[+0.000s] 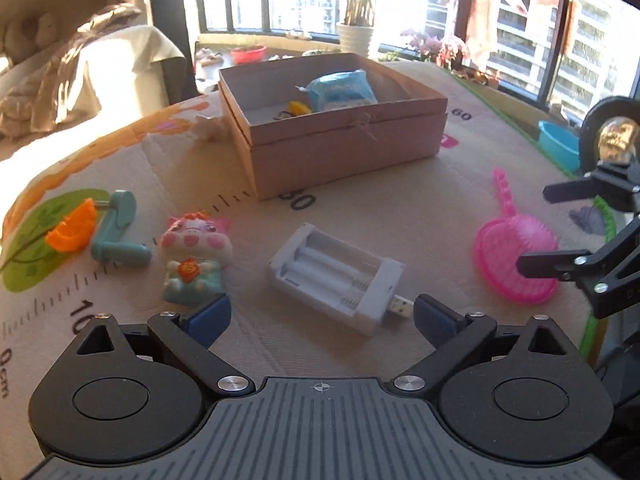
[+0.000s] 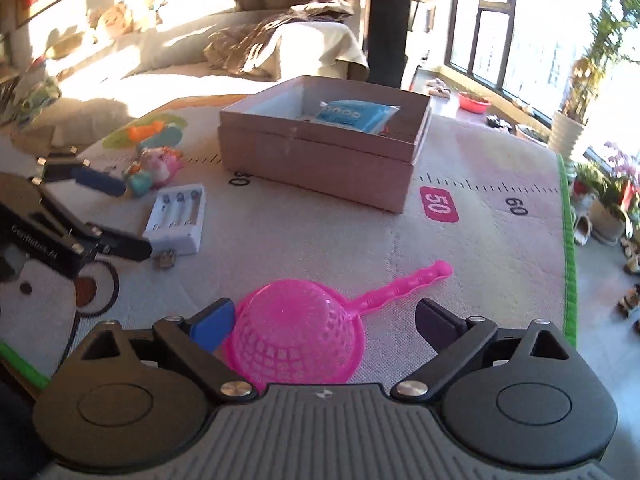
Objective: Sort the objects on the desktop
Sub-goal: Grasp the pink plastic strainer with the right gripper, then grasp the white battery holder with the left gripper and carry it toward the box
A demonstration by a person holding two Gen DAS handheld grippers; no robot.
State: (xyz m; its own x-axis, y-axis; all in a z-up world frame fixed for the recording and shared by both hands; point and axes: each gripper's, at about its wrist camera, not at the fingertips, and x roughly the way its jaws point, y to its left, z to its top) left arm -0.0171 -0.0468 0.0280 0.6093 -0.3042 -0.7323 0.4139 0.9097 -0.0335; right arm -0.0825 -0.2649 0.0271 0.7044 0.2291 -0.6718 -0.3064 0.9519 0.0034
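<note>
the left gripper (image 1: 322, 316) hangs with its jaws spread wide, nothing between them, just short of the white battery charger (image 1: 336, 274) lying on the play mat (image 1: 248, 332). the right gripper (image 2: 324, 318) is spread wide too, over the upturned pink strainer (image 2: 296, 336). behind stands the open cardboard box (image 1: 340, 148), a blue packet (image 1: 342, 90) inside; a pig figurine (image 1: 196, 256) lies left of the charger.

Battery charger (image 1: 336, 274) between spread left tongs (image 1: 322, 314) — untouched.
</note>
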